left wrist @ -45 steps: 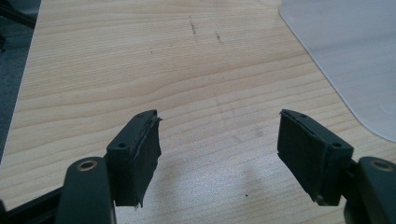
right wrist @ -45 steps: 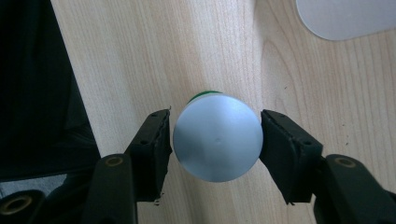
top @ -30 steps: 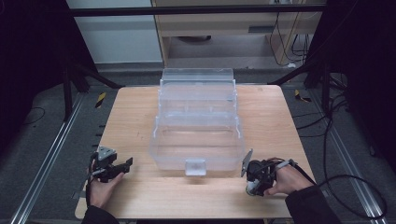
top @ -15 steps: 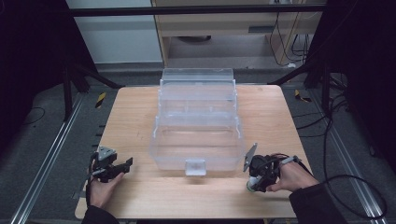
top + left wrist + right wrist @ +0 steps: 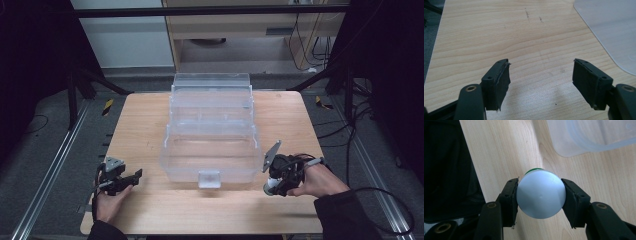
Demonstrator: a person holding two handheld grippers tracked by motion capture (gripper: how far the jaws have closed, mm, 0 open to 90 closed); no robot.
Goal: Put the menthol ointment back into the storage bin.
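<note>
A clear plastic tiered box (image 5: 212, 135) stands open in the middle of the wooden table (image 5: 145, 120). At the box's front right corner, my right gripper (image 5: 272, 182) is shut on a small white bottle (image 5: 270, 186). In the right gripper view the bottle's round white end (image 5: 540, 196) faces the camera between the jaws of the right gripper (image 5: 540, 185), with a sliver of green behind it. My left gripper (image 5: 131, 176) rests low at the table's front left, open, with bare wood between the jaws of the left gripper (image 5: 541, 67).
A corner of the clear box (image 5: 611, 30) reaches into the left gripper view at the upper right. The box's rounded corner (image 5: 589, 135) lies just beyond the bottle. Metal rails (image 5: 55, 165) and cables (image 5: 380, 195) flank the table.
My right gripper has shifted a little to the right and tilted, still holding the bottle. The left gripper has stayed put.
</note>
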